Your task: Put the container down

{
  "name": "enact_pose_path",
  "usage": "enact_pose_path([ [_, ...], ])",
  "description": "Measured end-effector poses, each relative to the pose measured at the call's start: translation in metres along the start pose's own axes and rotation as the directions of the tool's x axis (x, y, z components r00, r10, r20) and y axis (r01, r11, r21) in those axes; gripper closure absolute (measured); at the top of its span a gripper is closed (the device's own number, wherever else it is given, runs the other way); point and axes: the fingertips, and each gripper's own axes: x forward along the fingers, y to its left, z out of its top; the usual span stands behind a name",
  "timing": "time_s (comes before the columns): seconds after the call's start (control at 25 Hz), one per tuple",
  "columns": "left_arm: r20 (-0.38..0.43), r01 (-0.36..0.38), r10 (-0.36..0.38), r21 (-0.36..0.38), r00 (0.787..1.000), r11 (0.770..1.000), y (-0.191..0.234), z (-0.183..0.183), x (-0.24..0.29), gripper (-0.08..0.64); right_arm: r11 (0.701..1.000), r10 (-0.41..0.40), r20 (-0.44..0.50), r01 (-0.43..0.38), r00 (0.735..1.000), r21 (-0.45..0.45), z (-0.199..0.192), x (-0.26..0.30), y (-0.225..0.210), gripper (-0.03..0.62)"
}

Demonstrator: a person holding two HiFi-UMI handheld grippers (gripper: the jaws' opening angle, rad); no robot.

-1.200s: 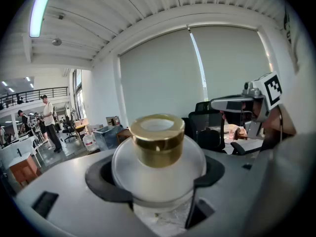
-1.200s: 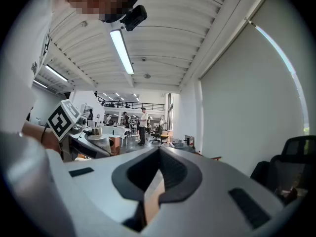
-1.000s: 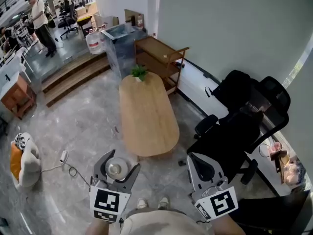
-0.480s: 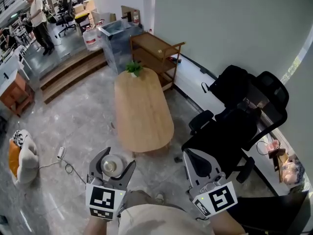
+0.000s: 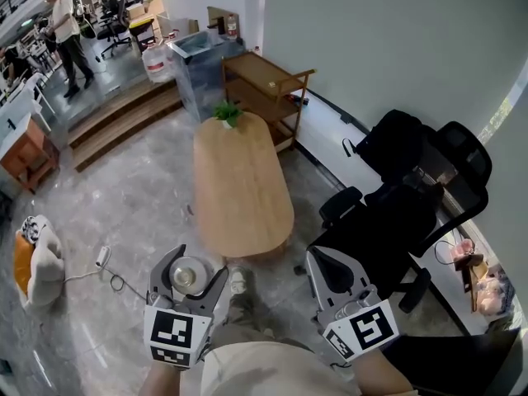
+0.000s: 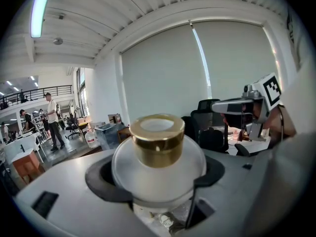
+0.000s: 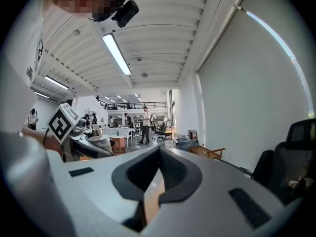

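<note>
A round frosted-glass container with a gold neck (image 6: 157,154) sits between the jaws of my left gripper (image 5: 188,275), which is shut on it. In the head view the container (image 5: 188,274) hangs above the grey floor, just short of the near end of the oval wooden table (image 5: 241,192). My right gripper (image 5: 330,272) is held at the lower right, in front of the black office chairs, shut with nothing in it. In the right gripper view its jaws (image 7: 159,169) meet, and the left gripper (image 7: 91,141) with the container shows at the left.
A small green plant (image 5: 228,115) stands at the table's far end. Black office chairs (image 5: 404,213) crowd the right. A wooden trolley (image 5: 264,87) and a bin (image 5: 198,66) stand beyond the table. Steps (image 5: 120,122) rise at the left. A person (image 5: 66,31) stands far off. A cable (image 5: 107,271) lies on the floor.
The view has shifted slightly toward the table; both grippers keep nearly the same place and hold. A shoe now shows on the floor beside the left gripper.
</note>
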Motion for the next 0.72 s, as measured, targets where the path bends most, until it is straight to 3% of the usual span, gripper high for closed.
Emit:
enact_pose_path([
  [0.36, 0.003, 0.011, -0.011, -0.014, 1.0, 1.0, 0.024, -0.001, 0.041, 0.225, 1.0, 0.013, -0.026, -0.013, 1.0, -0.009, -0.01, 0.047, -0.018, 0.597],
  [0.72, 0.003, 0.04, -0.04, -0.016, 0.999, 0.999, 0.079, 0.005, 0.105, 0.225, 1.0, 0.011, -0.065, -0.01, 0.998, 0.005, -0.02, 0.126, -0.038, 0.597],
])
